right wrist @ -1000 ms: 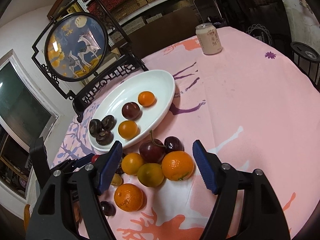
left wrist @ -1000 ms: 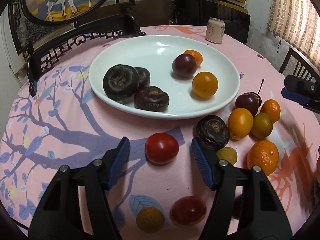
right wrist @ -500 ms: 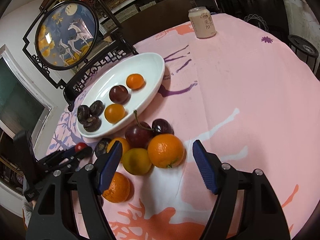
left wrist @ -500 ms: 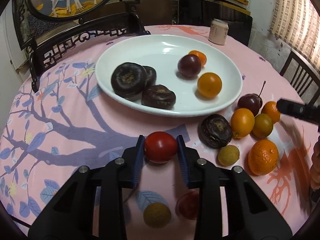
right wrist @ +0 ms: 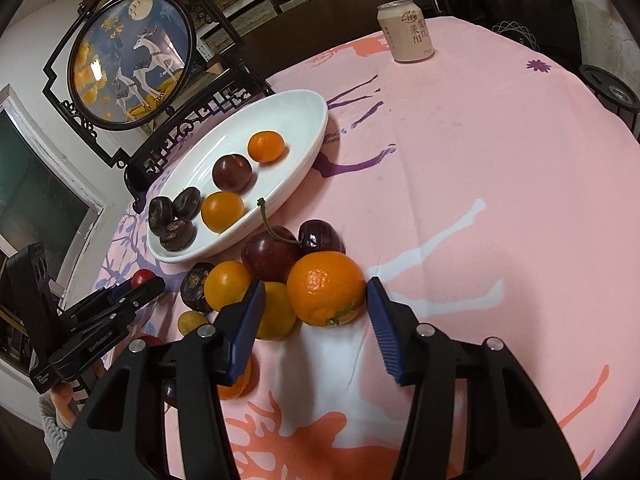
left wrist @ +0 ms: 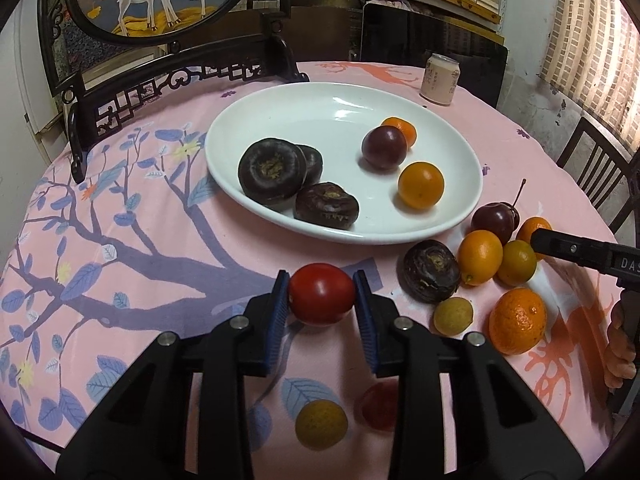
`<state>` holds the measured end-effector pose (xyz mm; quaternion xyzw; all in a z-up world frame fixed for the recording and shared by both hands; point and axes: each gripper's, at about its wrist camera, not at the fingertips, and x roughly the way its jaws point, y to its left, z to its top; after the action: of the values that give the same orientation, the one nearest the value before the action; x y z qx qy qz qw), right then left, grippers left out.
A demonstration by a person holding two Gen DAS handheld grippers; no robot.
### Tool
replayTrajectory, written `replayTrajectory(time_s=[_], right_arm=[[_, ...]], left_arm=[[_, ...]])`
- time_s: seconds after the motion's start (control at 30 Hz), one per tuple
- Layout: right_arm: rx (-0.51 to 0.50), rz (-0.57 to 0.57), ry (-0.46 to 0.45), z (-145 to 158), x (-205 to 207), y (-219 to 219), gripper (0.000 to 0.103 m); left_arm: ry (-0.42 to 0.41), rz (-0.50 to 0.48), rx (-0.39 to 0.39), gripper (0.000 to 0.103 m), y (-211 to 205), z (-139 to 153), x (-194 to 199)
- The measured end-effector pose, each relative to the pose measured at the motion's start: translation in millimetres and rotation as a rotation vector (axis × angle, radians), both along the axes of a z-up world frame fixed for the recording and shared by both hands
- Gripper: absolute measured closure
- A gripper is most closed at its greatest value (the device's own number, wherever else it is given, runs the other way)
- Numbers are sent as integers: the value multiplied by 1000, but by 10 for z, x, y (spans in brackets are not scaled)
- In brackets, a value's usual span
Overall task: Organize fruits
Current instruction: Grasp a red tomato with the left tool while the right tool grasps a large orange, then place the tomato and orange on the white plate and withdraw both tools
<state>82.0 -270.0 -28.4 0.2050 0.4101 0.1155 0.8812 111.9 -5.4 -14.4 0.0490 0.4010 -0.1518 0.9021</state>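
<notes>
Clamped by the left gripper, a glossy round red tomato is held on the pink patterned tablecloth just short of the white oval plate, seemingly for transfer there, while the right gripper, its jaws just narrowed, is set astride a dimpled orange with a gap left at one pad.

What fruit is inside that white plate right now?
The white plate holds three dark water chestnuts, one half hidden behind another, a plum, an orange fruit and a small tangerine partly covered by the plum.
</notes>
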Motion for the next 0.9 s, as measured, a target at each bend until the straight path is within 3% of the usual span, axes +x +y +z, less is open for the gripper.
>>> replayTrajectory(time_s=[0.2,0.23,0.47,0.7,0.9], right_arm=[[71,7,20,-41,29,-41,52],[70,8,18,-36,28,-33,64],[86,18,18,-31,24,-33,64],[89,-12,-136,337,-111,-73,64],[4,49,-158,626,332,270,64]], left_arm=[[-8,-17,8,70,-45,8,-38],[-9,-18,8,70,-46,8,-40],[-11,-12,2,70,-28,16,-43],[-53,-15,-27,70,-121,281,19],[-38,-3,-6,70,-424,374,462]])
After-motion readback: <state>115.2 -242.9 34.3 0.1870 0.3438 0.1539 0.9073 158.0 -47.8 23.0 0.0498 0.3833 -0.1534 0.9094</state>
